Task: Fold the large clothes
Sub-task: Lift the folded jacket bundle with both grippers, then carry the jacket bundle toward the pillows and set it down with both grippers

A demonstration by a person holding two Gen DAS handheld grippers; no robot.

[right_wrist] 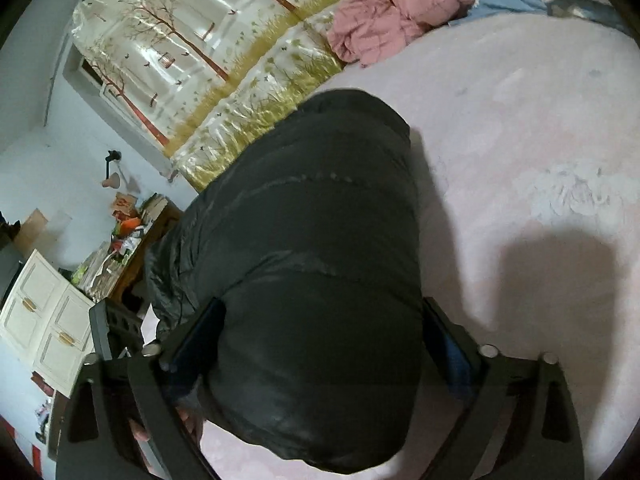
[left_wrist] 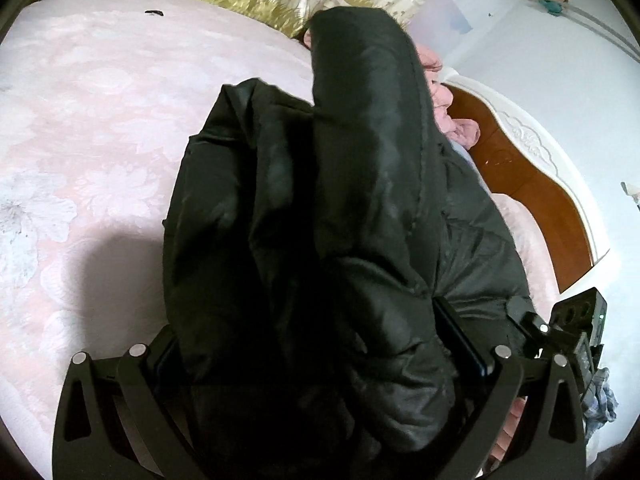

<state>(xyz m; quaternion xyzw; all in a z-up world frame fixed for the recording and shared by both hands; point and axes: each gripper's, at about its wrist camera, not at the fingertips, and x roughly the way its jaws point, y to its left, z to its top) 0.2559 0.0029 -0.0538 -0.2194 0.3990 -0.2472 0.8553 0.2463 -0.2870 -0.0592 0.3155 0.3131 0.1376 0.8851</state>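
A bulky black padded jacket (left_wrist: 360, 160) is bundled lengthwise over the pink bedspread (left_wrist: 100, 120). In the left wrist view my left gripper (left_wrist: 316, 320) has its two fingers either side of the near end of the bundle, pads pressed into the fabric. In the right wrist view the jacket (right_wrist: 320, 200) shows as a thick quilted roll, and my right gripper (right_wrist: 320, 320) clamps it wide, both pads against its sides. The roll casts a shadow on the bedspread (right_wrist: 520, 120). Part of the right gripper's body (left_wrist: 576, 328) shows at the lower right of the left wrist view.
A crumpled pink quilt (right_wrist: 400, 0) lies by the wooden headboard (left_wrist: 532, 184). A glossy wardrobe with a tree pattern (right_wrist: 180, 40) runs along the bed's far side. A cluttered desk (right_wrist: 128, 240) and a white cabinet (right_wrist: 48, 312) stand off the bed.
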